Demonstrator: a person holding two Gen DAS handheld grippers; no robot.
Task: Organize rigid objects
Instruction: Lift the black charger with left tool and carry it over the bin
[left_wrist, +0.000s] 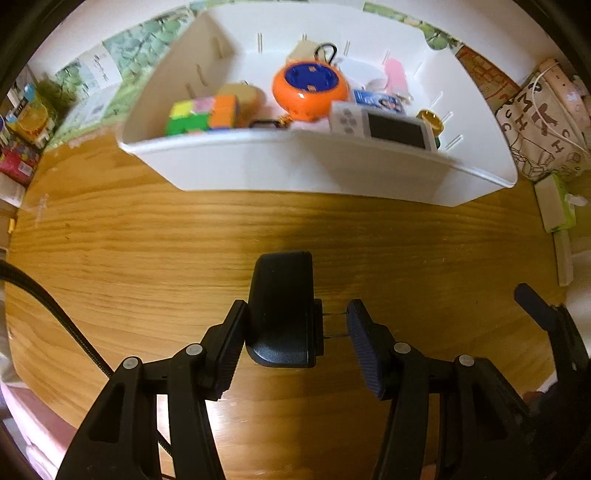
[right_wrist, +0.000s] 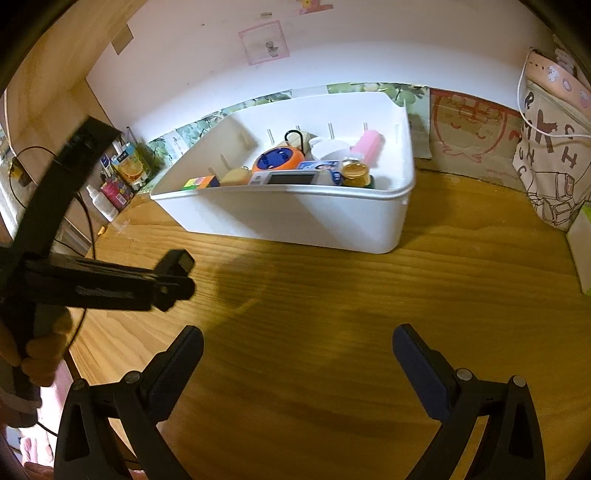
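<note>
A white plastic bin (left_wrist: 317, 166) (right_wrist: 303, 218) stands on the wooden table at the back. It holds an orange round toy (left_wrist: 310, 90) (right_wrist: 277, 158), a colourful cube (left_wrist: 201, 114) (right_wrist: 201, 181), a white handheld game console (left_wrist: 384, 125) (right_wrist: 284, 178) and a gold-lidded jar (right_wrist: 355, 170). My left gripper (left_wrist: 295, 328) has a black plug adapter (left_wrist: 284, 310) between its fingers; the adapter touches the left finger, its two prongs reach toward the right finger (left_wrist: 364, 343). My right gripper (right_wrist: 297, 365) is open and empty above the table. The left gripper also shows in the right wrist view (right_wrist: 173, 275).
A patterned canvas bag (left_wrist: 539, 114) (right_wrist: 554, 162) stands right of the bin. A green-white tissue pack (left_wrist: 556, 203) lies by the right table edge. Bottles and packets (right_wrist: 118, 181) crowd the left back corner. A cardboard box (right_wrist: 472, 136) leans on the wall.
</note>
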